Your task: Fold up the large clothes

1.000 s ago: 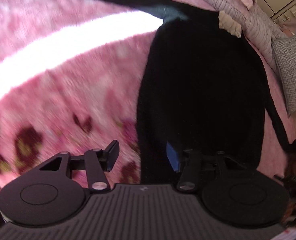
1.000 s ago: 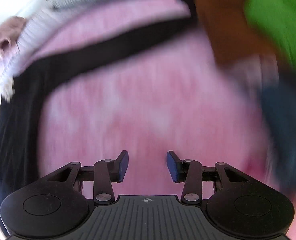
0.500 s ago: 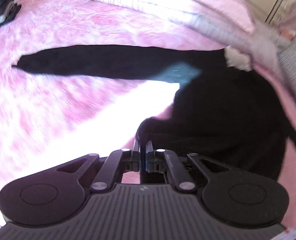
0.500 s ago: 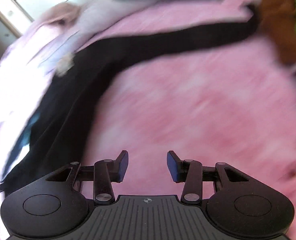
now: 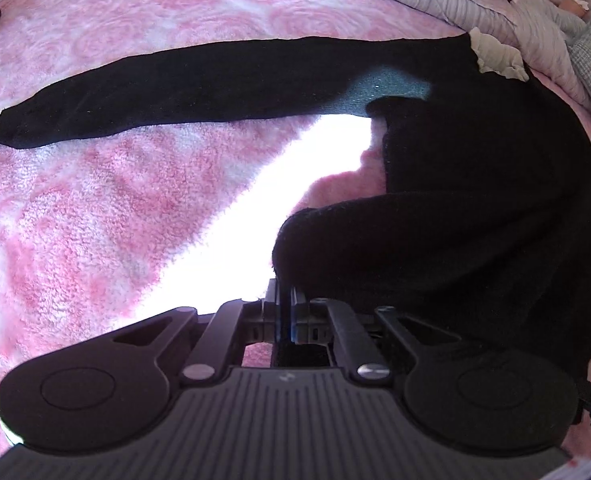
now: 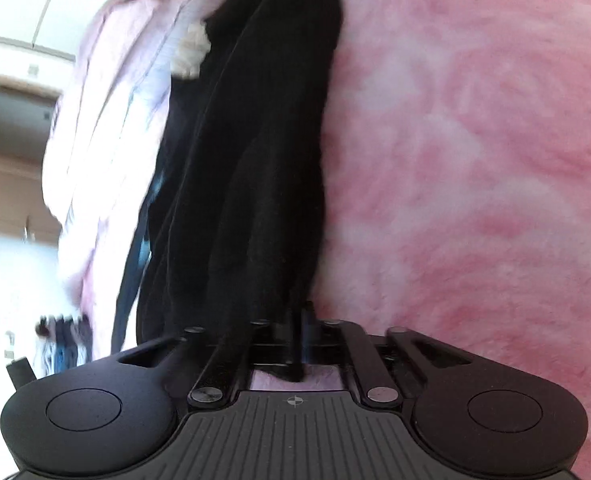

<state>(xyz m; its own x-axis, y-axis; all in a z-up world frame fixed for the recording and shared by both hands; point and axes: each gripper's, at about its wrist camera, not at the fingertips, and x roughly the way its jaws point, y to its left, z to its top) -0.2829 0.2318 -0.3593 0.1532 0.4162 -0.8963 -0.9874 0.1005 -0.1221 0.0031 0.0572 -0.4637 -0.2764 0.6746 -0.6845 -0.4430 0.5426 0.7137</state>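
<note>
- Black sweater [image 5: 475, 200]: a large knit garment, spread on a pink fleece blanket [image 5: 95, 220].
- One long sleeve [image 5: 175, 92] lies flat and extended, reaching out to the left in the left wrist view.
- A small cream tag or trim [image 5: 495, 56] shows at the neckline.
- The lower hem corner is lifted and curled over the body.
- In the right wrist view, the fabric [image 6: 255, 160] hangs in long vertical folds.

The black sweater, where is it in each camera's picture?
Left wrist view: the black sweater fills the right side, one sleeve stretching left across the pink blanket.
Right wrist view: the black sweater runs as a bunched band from top centre down into the gripper.
Shared landmark: the cream collar.
</note>
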